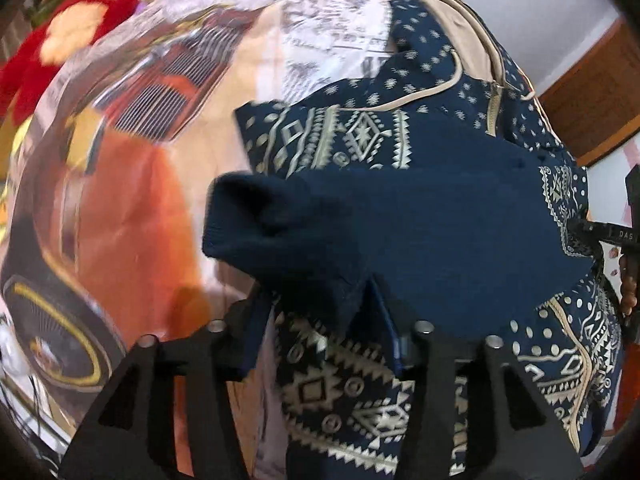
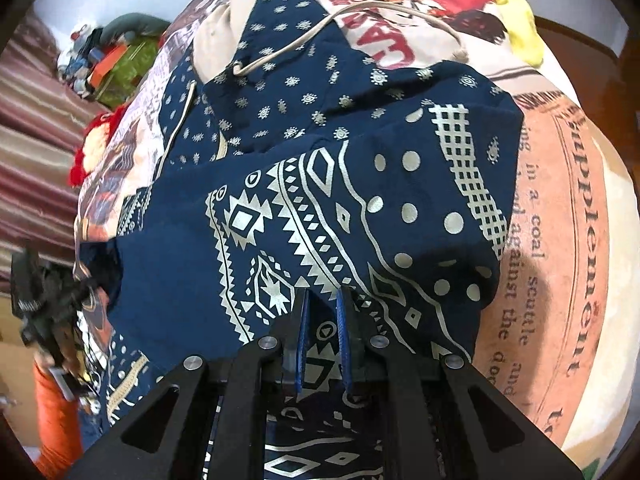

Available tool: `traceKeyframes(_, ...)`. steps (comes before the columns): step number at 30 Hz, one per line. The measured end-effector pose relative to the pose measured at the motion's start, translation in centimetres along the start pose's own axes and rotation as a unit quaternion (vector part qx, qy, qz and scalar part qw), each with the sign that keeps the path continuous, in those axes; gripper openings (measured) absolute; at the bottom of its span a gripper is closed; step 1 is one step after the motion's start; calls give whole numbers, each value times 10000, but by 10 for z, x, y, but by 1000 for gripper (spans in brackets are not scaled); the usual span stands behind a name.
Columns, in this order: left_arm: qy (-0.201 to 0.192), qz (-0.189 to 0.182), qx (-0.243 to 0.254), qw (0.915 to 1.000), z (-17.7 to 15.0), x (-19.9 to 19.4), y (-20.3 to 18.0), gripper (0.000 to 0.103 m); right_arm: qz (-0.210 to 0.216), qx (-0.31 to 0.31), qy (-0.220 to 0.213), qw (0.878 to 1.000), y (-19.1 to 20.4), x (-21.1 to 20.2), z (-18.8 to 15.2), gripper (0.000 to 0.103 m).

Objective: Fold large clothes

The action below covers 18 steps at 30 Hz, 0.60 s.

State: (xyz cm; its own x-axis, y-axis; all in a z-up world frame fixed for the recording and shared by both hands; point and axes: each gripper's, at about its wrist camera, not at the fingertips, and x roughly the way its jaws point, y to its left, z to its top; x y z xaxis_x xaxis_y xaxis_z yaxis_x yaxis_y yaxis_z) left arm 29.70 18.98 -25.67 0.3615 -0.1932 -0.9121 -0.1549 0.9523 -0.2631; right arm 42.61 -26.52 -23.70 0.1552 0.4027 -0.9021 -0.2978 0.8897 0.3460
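A large navy garment (image 1: 420, 216) with cream geometric print and beige trim lies on a bed, also filling the right wrist view (image 2: 320, 184). My left gripper (image 1: 320, 304) is under a lifted fold of the navy cloth, which drapes over and hides its fingertips. My right gripper (image 2: 324, 300) sits low over the printed hem, its blue-padded fingers (image 2: 343, 320) a small gap apart with patterned cloth showing between them. The left gripper shows at the left edge of the right wrist view (image 2: 40, 300).
The bedsheet (image 1: 132, 184) carries a vintage car and newspaper print, with orange text panels to the right (image 2: 560, 240). Red plush (image 1: 60, 40) and piled items (image 2: 116, 64) lie at the far left. A yellow cloth (image 2: 520, 28) lies at the back right.
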Motion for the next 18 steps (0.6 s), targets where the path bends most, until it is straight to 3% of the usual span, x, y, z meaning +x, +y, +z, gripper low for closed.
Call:
traceKeyframes(2,-67,-97,-87,9999,0,-10,6,51,-76,75,-9,9999,0,-2,-1,10)
traceKeyframes(4,-209,-152,-138,9996,3,-20,11,62,-348,69,-84,9993,2,-8,1,10)
traceKeyframes(6,-428,-120,-206,9988,9,-28,16,68,-650,-77,-318,9973,7,-18,2,10)
traceKeyframes(8,-498,-72,-258,9984,18,-27,21,68,-731,-189,-551,9956,8,-29,5,10)
traceKeyframes(13,-144,-168,-742,9970,29,2,36,68,-312,-111,-747,9967,12,-41,23,10)
traceKeyframes(14,-94,-193,-760,9969,28,8,36,65,-220,-112,-707,9972,15,-39,26,10)
traceKeyframes(18,-251,-77,-457,9986,22,8,25,34,45,-286,-390,9988,30,-11,37,10)
